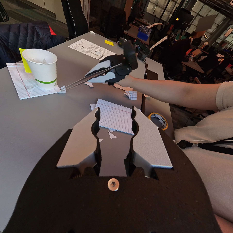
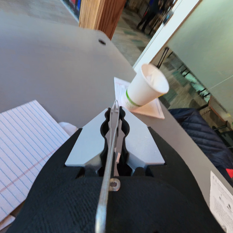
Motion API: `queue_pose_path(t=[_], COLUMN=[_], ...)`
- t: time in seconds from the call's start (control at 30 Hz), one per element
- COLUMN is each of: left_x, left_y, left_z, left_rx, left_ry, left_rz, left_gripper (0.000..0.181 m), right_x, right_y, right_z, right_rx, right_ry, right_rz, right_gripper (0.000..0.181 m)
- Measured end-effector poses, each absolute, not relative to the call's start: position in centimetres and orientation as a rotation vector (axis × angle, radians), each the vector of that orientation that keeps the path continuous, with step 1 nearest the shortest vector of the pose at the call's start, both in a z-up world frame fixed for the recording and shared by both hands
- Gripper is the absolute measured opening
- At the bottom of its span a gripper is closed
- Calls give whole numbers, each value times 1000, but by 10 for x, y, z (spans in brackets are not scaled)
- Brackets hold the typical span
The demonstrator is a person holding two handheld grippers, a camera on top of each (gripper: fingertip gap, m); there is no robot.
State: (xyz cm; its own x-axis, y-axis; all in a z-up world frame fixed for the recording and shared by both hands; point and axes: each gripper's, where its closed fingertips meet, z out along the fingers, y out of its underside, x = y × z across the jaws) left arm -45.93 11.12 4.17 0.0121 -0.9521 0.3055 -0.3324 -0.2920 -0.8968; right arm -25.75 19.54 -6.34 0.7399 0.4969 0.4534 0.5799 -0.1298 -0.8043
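I see two tools over the grey bench [image 1: 37,119]. My left tool [image 1: 115,109] is released and holds nothing, above one lined pad [image 1: 116,118]. My right tool [image 2: 114,108] is clenched on one pair of metal tweezers [image 1: 80,80], whose tips pinch one paper scrap [image 1: 62,89] just beside the one white paper cup [image 1: 42,68]. The cup stands on a second lined pad [image 1: 22,83]. One yellow tape roll [image 1: 159,120] lies near.

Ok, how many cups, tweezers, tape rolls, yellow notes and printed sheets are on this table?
Paper cup: 1
Tweezers: 1
Tape roll: 1
Yellow notes: 2
Printed sheet: 1
Total: 6
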Motion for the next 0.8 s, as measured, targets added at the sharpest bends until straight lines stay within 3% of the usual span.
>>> queue_pose_path(t=[0.17, 0.37, 0.63, 0.8], left_x=[-462, -460, -461, -462], left_y=[114, 110, 110, 112], left_z=[43, 42, 43, 42], left_rx=[-1681, -1682, -1676, -1681], left_ry=[1302, 1326, 1325, 1316], left_rz=[-1292, -1281, -1283, -1291], left_gripper=[48, 48, 48, 48], right_x=[-276, -260, -250, -270], right_y=[174, 186, 202, 193], right_z=[2, -38, -77, -35], right_rx=[-1631, -1835, -1910, -1787], right_ry=[-812, -789, -804, -798], right_rz=[-56, 6, -79, 1], right_gripper=[11, 18, 14, 10])
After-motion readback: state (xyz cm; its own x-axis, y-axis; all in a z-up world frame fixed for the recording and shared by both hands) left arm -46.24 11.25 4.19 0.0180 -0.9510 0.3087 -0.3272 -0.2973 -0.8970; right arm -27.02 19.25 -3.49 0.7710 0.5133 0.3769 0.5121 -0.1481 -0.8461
